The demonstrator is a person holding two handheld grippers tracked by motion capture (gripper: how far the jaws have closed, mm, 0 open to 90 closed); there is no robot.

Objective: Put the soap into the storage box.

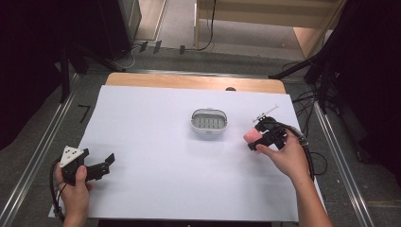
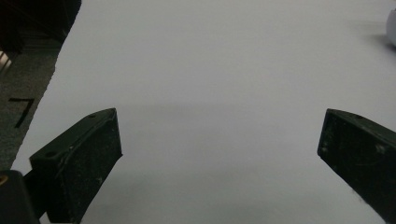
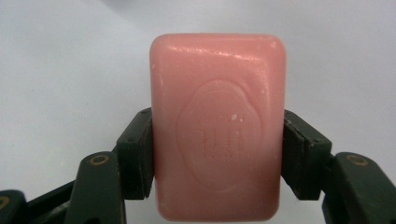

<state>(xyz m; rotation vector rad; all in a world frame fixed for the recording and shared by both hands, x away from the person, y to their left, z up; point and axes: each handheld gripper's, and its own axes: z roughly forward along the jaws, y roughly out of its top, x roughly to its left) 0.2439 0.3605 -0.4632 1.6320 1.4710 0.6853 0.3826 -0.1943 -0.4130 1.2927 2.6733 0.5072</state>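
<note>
Pink moulded soap bar pinched by right gripper jaws | white slotted soap dish mid-worktop | risk: slick bar slips out | left gripper jaws spread, idle

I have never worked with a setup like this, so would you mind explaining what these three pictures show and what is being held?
No robot arm is here: a person holds a hand-operated two-jaw gripper in each hand. The wide picture comes from a fixed camera above the table, looking down on a white paper sheet that covers the tabletop. In its middle stands a small white oval plastic soap dish with a slotted floor.

The other two pictures come from cameras riding on the grippers, looking along their black jaws. The left gripper rests low at the near left with its jaws wide apart and nothing between them. The right gripper is shut on a pink rectangular bar of soap with an embossed stamp, gripped by its long sides, to the right of the dish.
</note>
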